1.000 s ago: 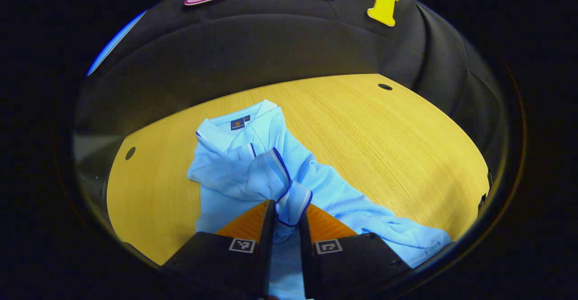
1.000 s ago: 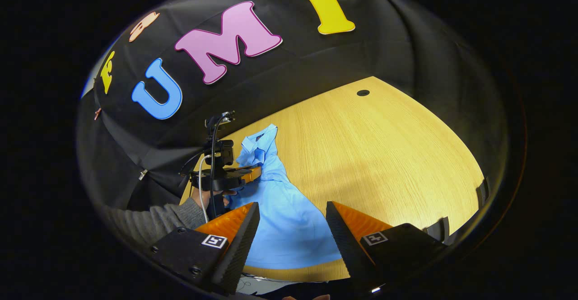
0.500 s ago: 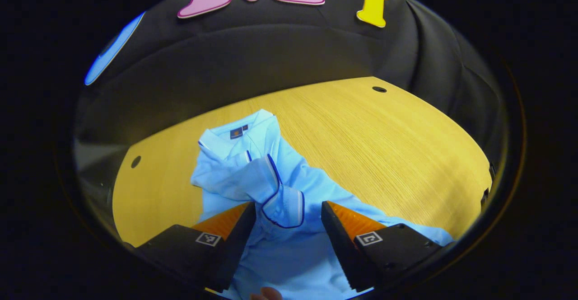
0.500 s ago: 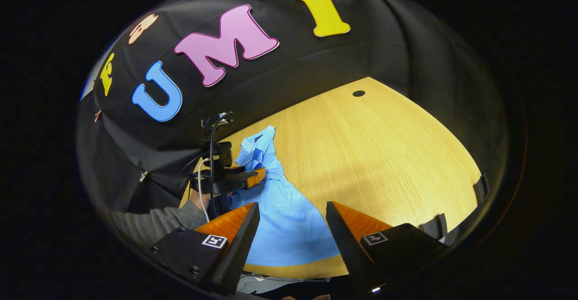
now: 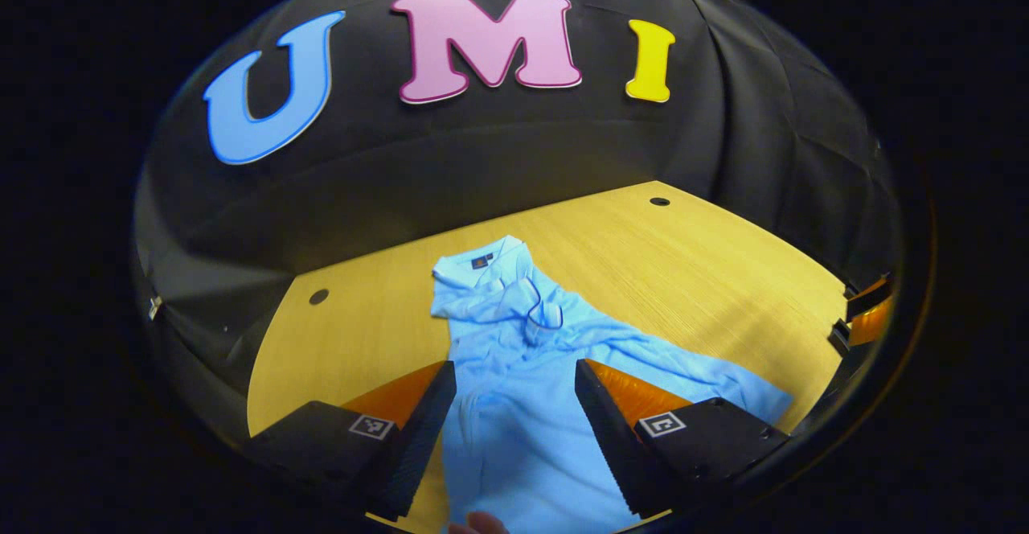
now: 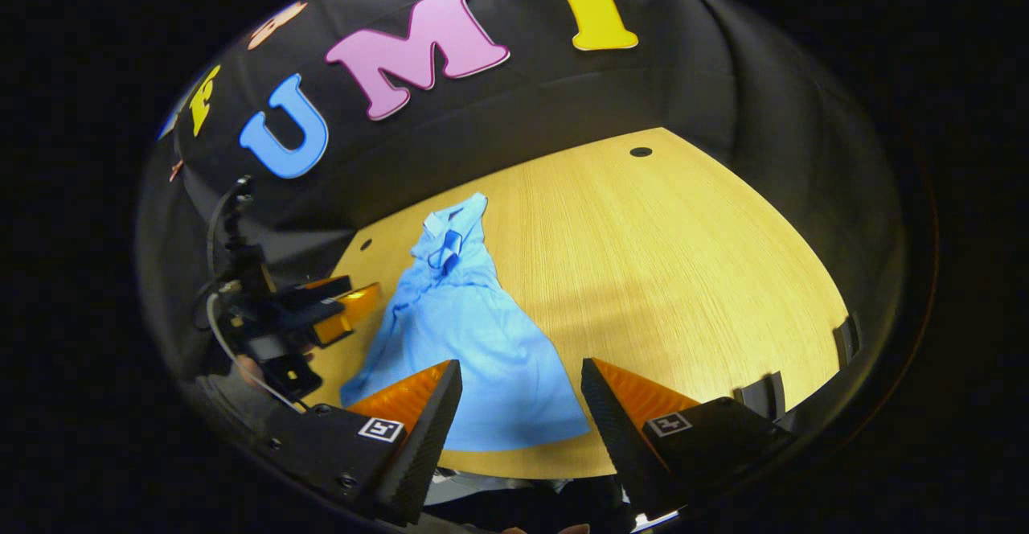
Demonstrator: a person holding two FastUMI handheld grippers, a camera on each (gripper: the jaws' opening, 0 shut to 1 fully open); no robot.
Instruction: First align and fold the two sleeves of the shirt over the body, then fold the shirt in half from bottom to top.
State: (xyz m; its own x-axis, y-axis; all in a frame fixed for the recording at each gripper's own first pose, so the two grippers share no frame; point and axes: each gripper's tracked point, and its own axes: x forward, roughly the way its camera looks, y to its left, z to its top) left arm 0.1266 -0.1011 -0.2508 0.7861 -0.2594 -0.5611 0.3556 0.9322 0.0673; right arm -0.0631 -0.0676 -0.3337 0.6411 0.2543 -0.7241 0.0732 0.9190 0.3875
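Left gripper (image 5: pixel 514 425) hangs wide open with nothing in it, right over the soft light blue cloth shirt (image 5: pixel 514 405). Right gripper (image 6: pixel 521 421) is wide open too and holds nothing, above the shirt's bottom edge. I think the shirt is light and floppy, so pinch an edge or cuff. Farther ahead, one sleeve lies bunched near the collar (image 5: pixel 482 264). Under it sits the smooth yellow wooden table (image 5: pixel 723 277).

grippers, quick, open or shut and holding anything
left gripper: open, holding nothing, above the shirt.
right gripper: open, holding nothing.
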